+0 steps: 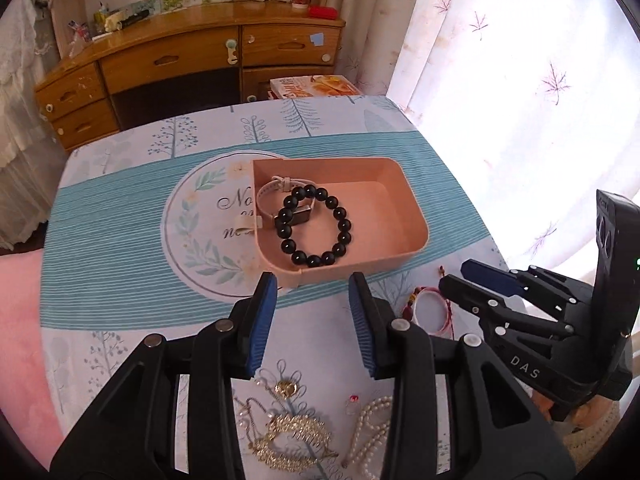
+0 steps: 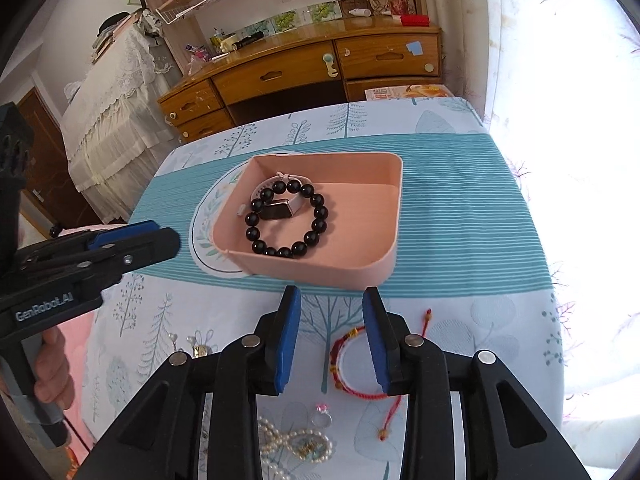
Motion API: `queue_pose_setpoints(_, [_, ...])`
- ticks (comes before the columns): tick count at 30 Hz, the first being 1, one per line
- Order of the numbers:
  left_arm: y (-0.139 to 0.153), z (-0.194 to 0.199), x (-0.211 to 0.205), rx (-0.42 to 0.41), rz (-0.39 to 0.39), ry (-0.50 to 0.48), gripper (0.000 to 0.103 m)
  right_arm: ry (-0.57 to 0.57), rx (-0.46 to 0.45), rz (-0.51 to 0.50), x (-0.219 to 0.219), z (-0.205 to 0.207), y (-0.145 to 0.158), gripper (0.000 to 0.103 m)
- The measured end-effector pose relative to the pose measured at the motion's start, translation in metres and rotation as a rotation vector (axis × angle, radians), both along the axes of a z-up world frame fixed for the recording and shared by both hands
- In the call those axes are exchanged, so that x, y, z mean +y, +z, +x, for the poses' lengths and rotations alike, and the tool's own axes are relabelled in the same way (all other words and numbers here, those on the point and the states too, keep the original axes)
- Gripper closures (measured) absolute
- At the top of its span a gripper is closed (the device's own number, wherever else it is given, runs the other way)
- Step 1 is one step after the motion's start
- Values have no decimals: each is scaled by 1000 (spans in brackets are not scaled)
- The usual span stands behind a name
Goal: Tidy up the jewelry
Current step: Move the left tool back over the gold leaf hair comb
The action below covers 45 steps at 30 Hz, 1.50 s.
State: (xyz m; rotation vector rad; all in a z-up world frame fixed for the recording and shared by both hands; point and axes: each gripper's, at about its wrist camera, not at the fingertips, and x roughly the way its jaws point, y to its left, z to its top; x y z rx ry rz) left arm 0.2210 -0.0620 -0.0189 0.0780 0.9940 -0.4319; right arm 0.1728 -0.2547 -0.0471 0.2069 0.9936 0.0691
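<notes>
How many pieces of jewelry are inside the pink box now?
2: a black bead bracelet and, partly under it, a white watch, both in the pink box.

The right half of the open pink plastic tray (image 2: 384,184) lies bare; a black bead bracelet (image 2: 286,218) fills its left. Bare patterned tabletop (image 2: 460,216) flanks the tray's right; a red cord bracelet (image 2: 356,360) lies near the front.

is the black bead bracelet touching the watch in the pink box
Touching. In the right wrist view, the black bead bracelet lies across the watch and its strap inside the pink box.
</notes>
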Motion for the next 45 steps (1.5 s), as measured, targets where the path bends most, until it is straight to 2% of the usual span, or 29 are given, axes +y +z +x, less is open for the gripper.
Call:
queue_pose_setpoints(3, [5, -15, 0, -26, 17, -10, 69, -1, -1, 3, 0, -12, 3, 71])
queue_pose_setpoints(9, [22, -56, 6, -170, 64, -43, 69, -9, -8, 8, -2, -37, 7, 71])
queue_pose_setpoints(12, [27, -70, 14, -201, 73, -47, 69, -14, -4, 13, -6, -47, 9, 71])
queue_pose_setpoints(15, [28, -82, 24, -223, 113, -31, 69, -22, 0, 19, -13, -59, 10, 71])
queue_pose_setpoints(19, [27, -96, 46, -208, 78, 3, 69, -34, 5, 32, -23, -72, 11, 71])
queue_pose_setpoints(23, [14, -110, 63, -207, 91, 41, 69, -27, 2, 39, -26, -91, 9, 71])
queue_pose_setpoints(30, [-36, -133, 80, -80, 92, 50, 69, 31, 58, 58, -8, -123, -13, 71])
queue_pose_setpoints(36, [-81, -155, 83, 0, 134, 42, 69, 105, 164, 65, 23, -147, -56, 71])
queue_pose_setpoints(38, [-90, -158, 83, 23, 135, 40, 69, 117, 185, 54, 32, -152, -69, 70])
queue_pose_setpoints(40, [-96, -159, 82, 41, 134, 38, 69, 127, 166, 11, 38, -155, -70, 71])
queue_pose_setpoints(45, [-91, -153, 81, 30, 128, 40, 69, 170, 176, -70, 56, -145, -69, 71])
